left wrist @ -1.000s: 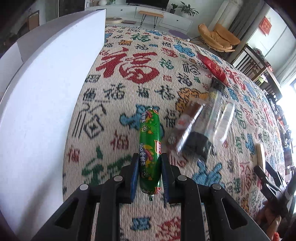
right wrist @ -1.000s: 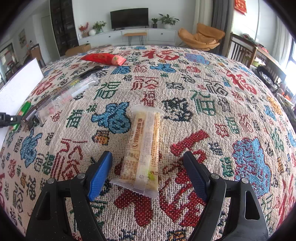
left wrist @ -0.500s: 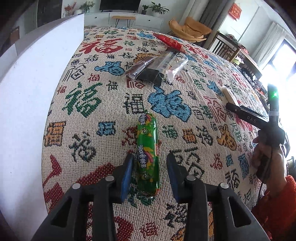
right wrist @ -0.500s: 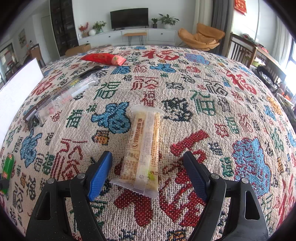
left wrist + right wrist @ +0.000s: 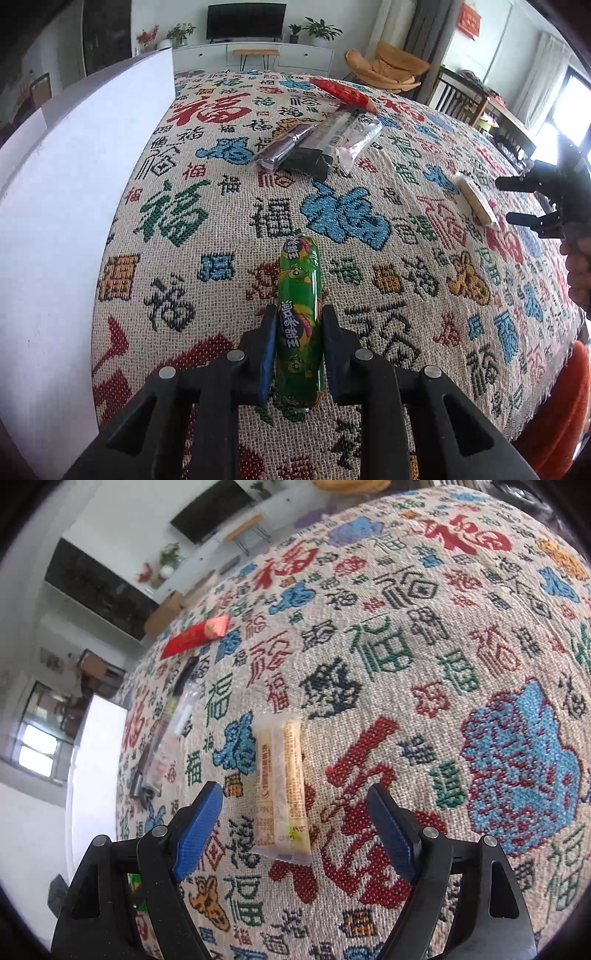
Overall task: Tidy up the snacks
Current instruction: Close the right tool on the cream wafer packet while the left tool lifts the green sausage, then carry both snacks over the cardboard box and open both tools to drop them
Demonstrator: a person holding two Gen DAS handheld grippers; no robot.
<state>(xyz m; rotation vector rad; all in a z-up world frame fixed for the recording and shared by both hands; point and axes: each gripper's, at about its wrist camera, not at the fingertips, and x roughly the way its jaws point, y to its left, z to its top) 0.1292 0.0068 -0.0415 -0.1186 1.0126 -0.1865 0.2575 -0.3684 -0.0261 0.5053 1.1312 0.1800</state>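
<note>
Two jaws, left gripper [image 5: 300, 332] clamping green sausage [image 5: 300, 314], right gripper [image 5: 295, 812] apart around yellow packet [image 5: 282, 790]

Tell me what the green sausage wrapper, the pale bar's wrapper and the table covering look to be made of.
Green sausage: glossy printed plastic film, judging by the sheen along its rounded casing; the left claw is shut on it.
Pale bar: clear, slightly frosted plastic wrap with flat sealed ends; the contents show through.
Cloth: coarse woven fabric, matte, with visible weave and woven-in coloured characters.
</note>
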